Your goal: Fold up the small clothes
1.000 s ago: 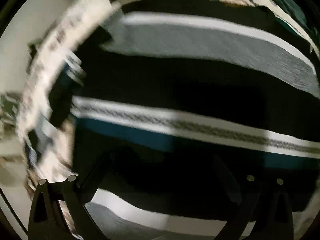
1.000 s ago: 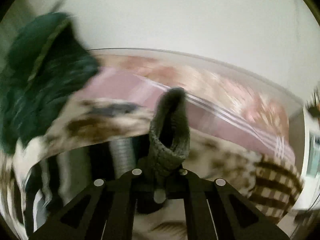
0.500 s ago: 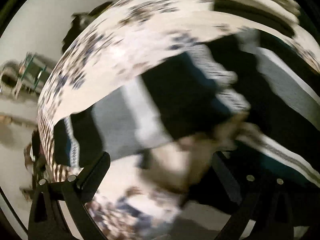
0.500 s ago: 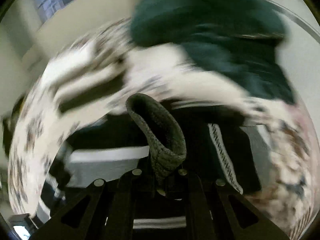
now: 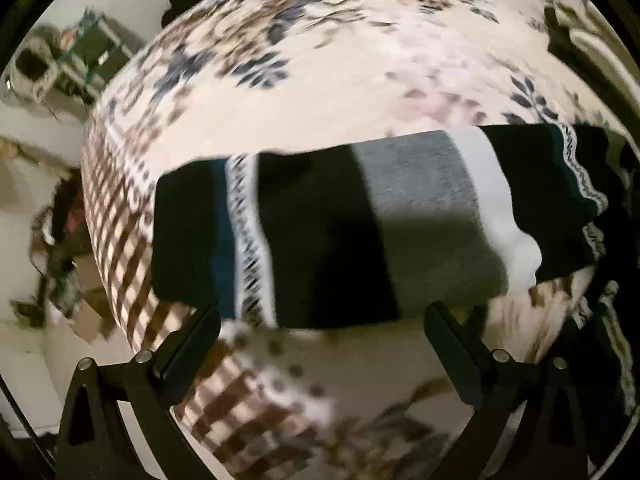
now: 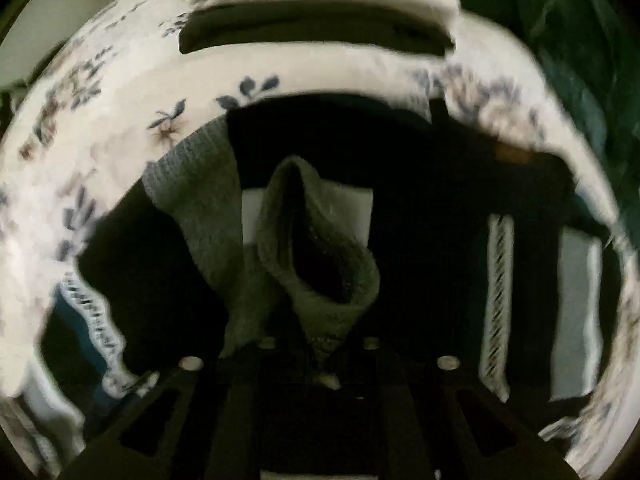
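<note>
A striped knit garment (image 5: 360, 224), black, grey, white and teal with a zigzag band, lies folded into a long strip on the floral bedspread (image 5: 340, 72). My left gripper (image 5: 320, 344) is open and empty just short of its near edge. My right gripper (image 6: 320, 360) is shut on a grey ribbed cuff (image 6: 320, 256) of the same garment (image 6: 500, 304), which curls up between the fingers above the dark spread cloth.
A stack of folded white and dark clothes (image 6: 320, 12) lies beyond the garment. A dark green cloth (image 6: 568, 40) lies at the upper right. The bed's checked edge (image 5: 120, 240) drops to a cluttered floor at the left.
The left gripper has pulled back from the garment, which now shows as a folded strip. The right gripper has swung over the garment, still holding the cuff.
</note>
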